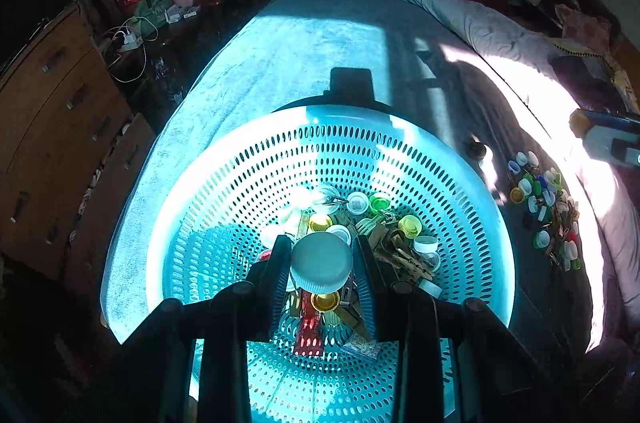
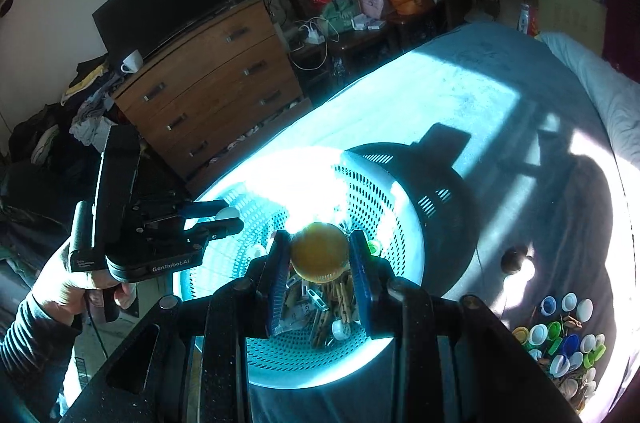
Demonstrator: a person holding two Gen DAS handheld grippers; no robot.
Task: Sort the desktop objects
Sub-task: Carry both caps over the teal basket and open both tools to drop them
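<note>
- Left gripper (image 1: 322, 265): fingers closed on a white bottle cap (image 1: 322, 269), held above the perforated teal basket (image 1: 460, 191).
- Right gripper (image 2: 320, 257): fingers clamped on a yellow cap (image 2: 320, 255), likewise over the basket's interior.
- Basket contents: mixed caps, wooden clothespins (image 1: 408, 259), a red packet (image 1: 309, 333), other small scraps.
- Sorted pile of caps (image 2: 560, 339): lies on the bed cover (image 1: 300, 63) to the right of the basket, apart from it.
- Step judged: carry each held cap out to the cap pile.
- Handling advice: lift clear of the rim before moving sideways; keep the two grippers from crossing; lower close to the pile before releasing, as round caps may roll on soft cloth.
</note>
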